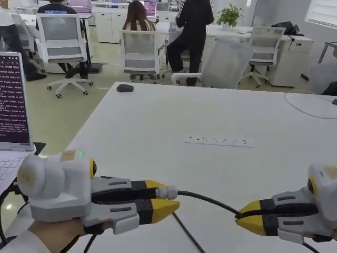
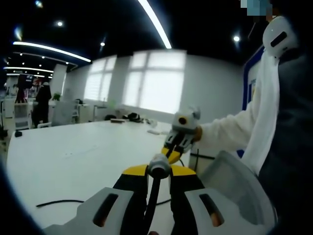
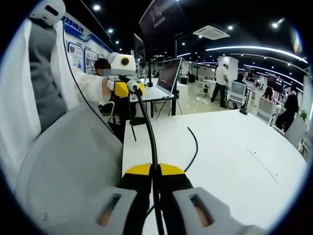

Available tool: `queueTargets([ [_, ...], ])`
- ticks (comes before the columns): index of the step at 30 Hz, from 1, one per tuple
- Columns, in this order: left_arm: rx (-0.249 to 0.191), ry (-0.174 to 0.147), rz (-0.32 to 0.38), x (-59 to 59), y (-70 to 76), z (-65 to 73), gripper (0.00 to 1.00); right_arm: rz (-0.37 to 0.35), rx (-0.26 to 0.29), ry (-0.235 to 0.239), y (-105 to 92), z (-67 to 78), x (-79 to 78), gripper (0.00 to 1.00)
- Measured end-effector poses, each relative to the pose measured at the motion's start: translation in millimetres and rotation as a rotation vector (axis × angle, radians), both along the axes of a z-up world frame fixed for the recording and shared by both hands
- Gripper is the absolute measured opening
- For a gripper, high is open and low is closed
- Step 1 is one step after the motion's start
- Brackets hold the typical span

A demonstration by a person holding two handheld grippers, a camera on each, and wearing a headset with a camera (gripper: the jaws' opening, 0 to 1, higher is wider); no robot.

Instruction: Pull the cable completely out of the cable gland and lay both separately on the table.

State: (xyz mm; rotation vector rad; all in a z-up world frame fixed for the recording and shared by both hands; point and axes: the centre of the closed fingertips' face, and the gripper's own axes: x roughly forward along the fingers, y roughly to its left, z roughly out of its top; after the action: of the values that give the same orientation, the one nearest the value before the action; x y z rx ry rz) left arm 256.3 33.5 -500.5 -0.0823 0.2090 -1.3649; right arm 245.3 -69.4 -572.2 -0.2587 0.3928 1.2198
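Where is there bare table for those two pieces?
Bare: the table between the mouse and the power strip, and just in front of the strip. Crowded: the near edge, with the cable, the left hand-held gripper, the right hand-held gripper and the laptop.

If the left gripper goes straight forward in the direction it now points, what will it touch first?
Most likely the right gripper: it faces the left gripper, which holds the cable gland, and the black cable runs between them. Depth is hard to judge.
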Motion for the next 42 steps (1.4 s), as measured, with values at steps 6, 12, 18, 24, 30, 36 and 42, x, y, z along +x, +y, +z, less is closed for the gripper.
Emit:
queueTargets([
  [6, 0.005, 0.002, -0.008, -1.0, -3.2, -3.1, 0.17, -0.013, -0.002, 0.019, -3.9, -6.7, 1.2, 0.02],
  [12, -0.001, 0.005, -0.005, -0.9, -5.0, -3.3, 0.17, -0.025, -0.011, 0.034, -2.2, -8.1, 1.5, 0.03],
  [18, -0.009, 0.006, -0.009, -5.1, -9.8, -5.5, 0.17, -0.058, -0.048, -0.015, -2.8, -3.0, 6.7, 0.10],
  [24, 0.001, 0.002, -0.033, -10.6, -21.7, -12.0, 0.17, -0.014, 0.009, -0.049, 14.2, 23.0, -0.1, 0.16],
  [30, 0.027, -0.004, -0.063, -19.5, -34.9, -19.2, 0.17, 0.067, 0.077, -0.100, 43.0, 52.3, -13.8, 0.22],
  [36, 0.042, -0.010, -0.099, -25.5, -40.9, -23.6, 0.17, 0.146, 0.052, -0.132, 61.7, 57.4, -25.1, 0.23],
  [42, 0.031, -0.001, -0.117, -23.9, -41.1, -27.0, 0.17, 0.138, 0.043, -0.108, 62.2, 49.7, -24.6, 0.17],
])
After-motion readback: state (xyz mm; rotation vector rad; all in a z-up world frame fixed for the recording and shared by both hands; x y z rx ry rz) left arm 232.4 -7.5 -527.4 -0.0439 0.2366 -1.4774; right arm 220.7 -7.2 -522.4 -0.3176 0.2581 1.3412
